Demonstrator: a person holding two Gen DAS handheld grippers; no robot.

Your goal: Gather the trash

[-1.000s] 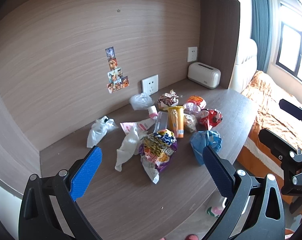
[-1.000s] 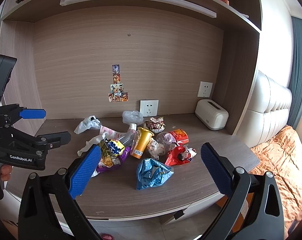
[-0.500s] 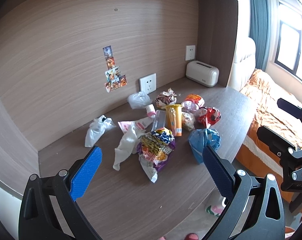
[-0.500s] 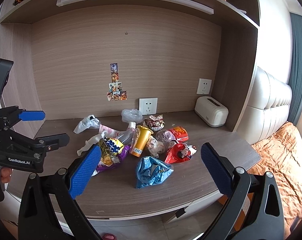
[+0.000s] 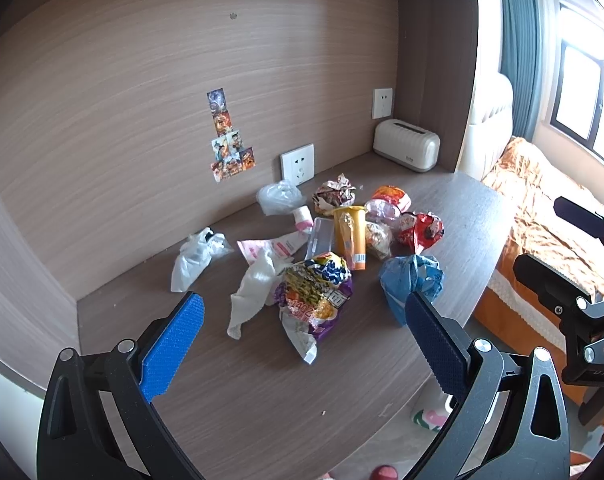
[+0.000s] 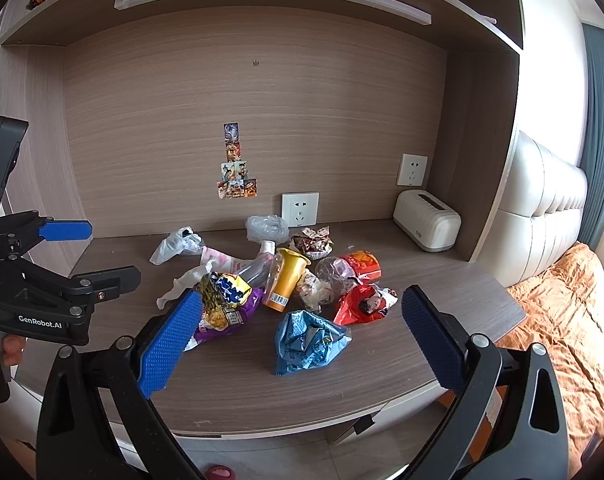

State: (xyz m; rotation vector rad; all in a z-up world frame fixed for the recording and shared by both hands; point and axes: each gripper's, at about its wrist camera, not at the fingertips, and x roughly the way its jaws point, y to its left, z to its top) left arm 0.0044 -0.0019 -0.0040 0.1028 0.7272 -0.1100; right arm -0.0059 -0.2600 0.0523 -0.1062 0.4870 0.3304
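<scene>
Both grippers hang short of the table's (image 6: 381,396) front edge with nothing between their blue pads: the left gripper (image 5: 302,344) has its fingers spread wide, and the right gripper (image 6: 302,340) is just as wide. From the right wrist view the left gripper shows at about 9 o'clock, with fingertips of the person's hand (image 6: 12,350) curled on its grip. Nearest on the wood lies a crumpled blue wrapper (image 6: 307,342), alone toward the front. Just behind it, at about 10 o'clock, a yellow and purple snack bag (image 6: 226,304) lies flat with a white plastic bag (image 5: 254,292) trailing off its left side. At about 1 o'clock from the blue wrapper sits a red wrapper (image 6: 363,304). Between those two lies a yellow cup (image 6: 286,280) on its side, its open mouth toward the wall, beside a clear bottle (image 6: 256,270) with a white cap. Farther back are an orange packet (image 6: 361,264), a brown crumpled wrapper (image 6: 311,242), a clear plastic bag (image 6: 266,229) and, off at the left, another white bag (image 6: 176,244). Against the back right corner stands a cream toaster-shaped box (image 6: 427,226), with a wall socket (image 6: 300,209) and a strip of stickers (image 6: 236,164) on the panel behind the heap.
</scene>
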